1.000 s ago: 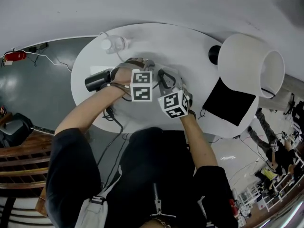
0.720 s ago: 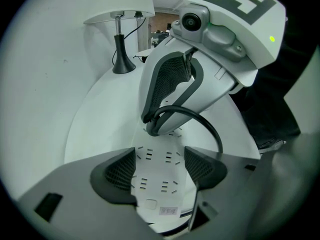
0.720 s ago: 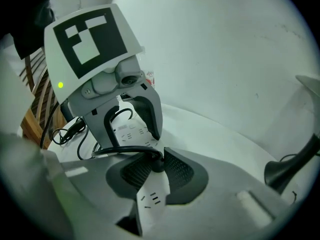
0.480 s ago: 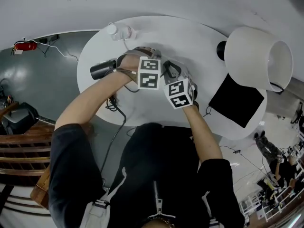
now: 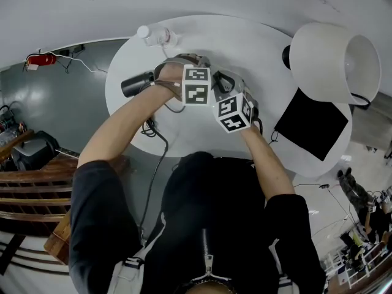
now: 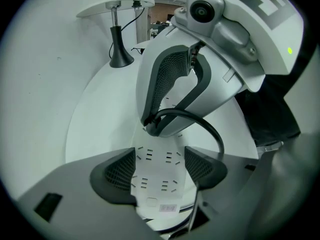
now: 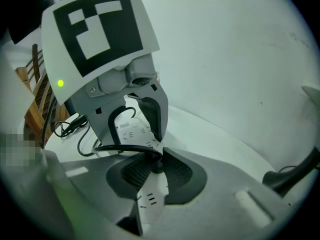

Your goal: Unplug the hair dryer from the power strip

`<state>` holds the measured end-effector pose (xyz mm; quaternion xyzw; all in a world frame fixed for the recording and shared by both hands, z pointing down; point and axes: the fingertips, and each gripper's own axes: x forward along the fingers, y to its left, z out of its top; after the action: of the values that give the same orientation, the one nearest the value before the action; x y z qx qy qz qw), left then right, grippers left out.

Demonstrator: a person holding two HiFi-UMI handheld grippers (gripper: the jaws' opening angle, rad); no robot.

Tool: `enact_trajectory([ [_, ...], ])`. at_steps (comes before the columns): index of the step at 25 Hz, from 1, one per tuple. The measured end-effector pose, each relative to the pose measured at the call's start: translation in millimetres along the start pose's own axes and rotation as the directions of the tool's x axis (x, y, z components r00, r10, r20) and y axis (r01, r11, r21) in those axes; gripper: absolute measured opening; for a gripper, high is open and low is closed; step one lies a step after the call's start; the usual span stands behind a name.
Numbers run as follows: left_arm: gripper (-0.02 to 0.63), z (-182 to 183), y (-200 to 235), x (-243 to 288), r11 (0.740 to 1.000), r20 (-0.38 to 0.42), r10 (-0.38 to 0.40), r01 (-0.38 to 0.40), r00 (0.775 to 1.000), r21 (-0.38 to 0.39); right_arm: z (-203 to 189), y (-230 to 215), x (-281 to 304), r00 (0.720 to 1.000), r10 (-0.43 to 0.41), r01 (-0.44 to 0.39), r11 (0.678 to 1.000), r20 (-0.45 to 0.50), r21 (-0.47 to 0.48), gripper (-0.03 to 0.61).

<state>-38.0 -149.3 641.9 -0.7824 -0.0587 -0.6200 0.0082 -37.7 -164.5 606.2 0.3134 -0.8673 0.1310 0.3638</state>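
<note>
The power strip (image 6: 159, 196) is clamped by the left tongs (image 6: 160, 168) and the plug (image 7: 156, 164) pinched by the right tongs (image 7: 153, 172); grip could be lost if tugged askew.

Head view: table (image 5: 257, 48) at upper centre, bottle (image 5: 156, 35) on its upper-left rim, hair dryer (image 5: 136, 83) below that at the left edge. Lamp (image 5: 334, 60) stands upper right, mat (image 5: 312, 124) just below it. Mid-table, power strip (image 6: 155, 184) lies between the left gripper (image 6: 157, 170) jaws; right gripper (image 7: 157, 171), just beside, grips the plug (image 7: 156, 164) on the strip.
</note>
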Motion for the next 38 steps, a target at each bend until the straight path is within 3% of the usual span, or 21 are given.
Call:
enact_trajectory([
  [6,0.310,-2.2,1.4,1.4,1.000,-0.033,0.000,0.000,0.999,0.002,0.5,2.6,1.2,0.999,-0.038,0.038,0.998,-0.003,-0.056,0.057],
  [14,0.310,-0.7,0.0,1.6,1.000,-0.003,0.003,-0.003,1.000,-0.001,1.7,-1.7,0.7,0.995,0.094,-0.093,0.996,-0.030,0.004,0.057],
  [18,0.310,-0.8,0.6,1.7,1.000,-0.003,0.003,-0.003,1.000,-0.006,2.5,-2.5,0.0,0.998,0.066,-0.065,0.998,-0.022,0.014,0.057],
  [26,0.310,0.4,2.2,2.4,1.000,-0.007,0.008,-0.008,1.000,-0.009,-0.4,1.2,-0.1,0.999,0.002,-0.006,0.995,-0.043,-0.102,0.052],
  [29,0.310,0.4,1.5,2.7,1.000,-0.012,0.009,-0.009,1.000,-0.005,0.0,1.5,-0.6,0.999,0.009,-0.012,0.996,-0.039,-0.086,0.052],
  [33,0.310,0.0,1.3,1.9,1.000,-0.011,0.009,-0.009,1.000,-0.003,3.8,-2.7,-1.9,0.999,0.049,-0.049,0.999,-0.020,0.005,0.051],
  [38,0.310,0.1,1.0,2.0,1.000,-0.014,0.009,-0.009,1.000,-0.004,5.5,-2.4,-3.7,0.999,0.036,-0.036,0.999,-0.005,-0.013,0.048],
])
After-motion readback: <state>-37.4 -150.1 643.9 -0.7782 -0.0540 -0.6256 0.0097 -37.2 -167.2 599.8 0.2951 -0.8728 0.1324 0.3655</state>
